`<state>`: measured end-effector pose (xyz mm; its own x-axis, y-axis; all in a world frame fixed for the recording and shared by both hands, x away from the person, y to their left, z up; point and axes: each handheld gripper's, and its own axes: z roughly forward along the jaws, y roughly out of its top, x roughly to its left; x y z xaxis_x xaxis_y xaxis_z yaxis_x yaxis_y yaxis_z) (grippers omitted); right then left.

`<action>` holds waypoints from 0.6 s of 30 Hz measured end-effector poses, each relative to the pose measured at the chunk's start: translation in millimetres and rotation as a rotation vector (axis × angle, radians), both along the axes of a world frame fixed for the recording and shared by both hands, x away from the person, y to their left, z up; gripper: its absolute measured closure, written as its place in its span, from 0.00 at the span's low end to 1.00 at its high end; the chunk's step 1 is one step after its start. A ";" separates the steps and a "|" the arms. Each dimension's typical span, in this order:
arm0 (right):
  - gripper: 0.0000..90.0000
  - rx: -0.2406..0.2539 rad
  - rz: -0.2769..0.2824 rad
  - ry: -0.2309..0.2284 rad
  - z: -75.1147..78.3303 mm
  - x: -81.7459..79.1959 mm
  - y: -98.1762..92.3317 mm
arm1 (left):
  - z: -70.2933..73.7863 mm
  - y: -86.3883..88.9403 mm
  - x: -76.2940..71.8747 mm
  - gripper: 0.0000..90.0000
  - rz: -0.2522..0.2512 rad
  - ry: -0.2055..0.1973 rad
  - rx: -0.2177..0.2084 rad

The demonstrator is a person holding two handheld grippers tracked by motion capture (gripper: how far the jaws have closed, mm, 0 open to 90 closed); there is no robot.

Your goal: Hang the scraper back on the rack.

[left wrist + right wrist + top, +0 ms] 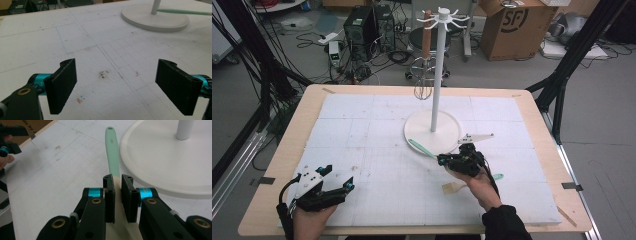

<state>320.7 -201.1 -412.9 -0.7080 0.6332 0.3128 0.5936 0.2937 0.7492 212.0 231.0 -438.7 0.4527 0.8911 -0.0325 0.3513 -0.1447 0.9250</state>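
A utensil with a mint-green handle [112, 147] that turns cream near the jaws is held in my right gripper [118, 182], whose pads are shut on it. In the high view the right gripper [443, 160] sits just in front of the white stand's round base [419, 131], and the green handle [421, 148] points left and away along the base's edge. The stand's pole [439, 70] carries hooks at its top, and a wooden-handled whisk [426, 47] hangs from one. My left gripper [339, 181] rests at the near left of the mat, open, with nothing between its pads [62, 85].
A cream flat piece [453, 188] lies on the white gridded mat [362, 130] just left of my right hand, and a mint-green end [498, 176] pokes out to its right. Beyond the wooden table edge [277, 165] are cables, computer cases and a cardboard box [517, 25].
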 end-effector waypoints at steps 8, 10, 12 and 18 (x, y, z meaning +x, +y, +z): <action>0.92 0.040 -0.028 -0.025 3.5 -0.3 -3.9 | 0.1 0.3 -0.2 0.20 0.000 -0.001 0.000; 0.92 0.070 -0.038 -0.045 6.3 -1.4 -6.5 | 0.1 0.3 -0.2 0.20 0.000 -0.001 0.000; 0.92 0.104 -0.044 -0.058 9.2 -2.5 -8.8 | 0.1 -0.1 -0.1 0.20 0.001 -0.002 -0.001; 0.92 0.215 -0.064 -0.091 17.2 -6.3 -18.0 | 0.1 -0.2 -0.1 0.20 0.000 -0.001 0.000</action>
<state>314.4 -219.1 -395.7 -0.6998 0.6035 0.3822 0.5333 0.0853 0.8416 211.9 230.8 -438.6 0.4524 0.8912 -0.0315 0.3501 -0.1450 0.9254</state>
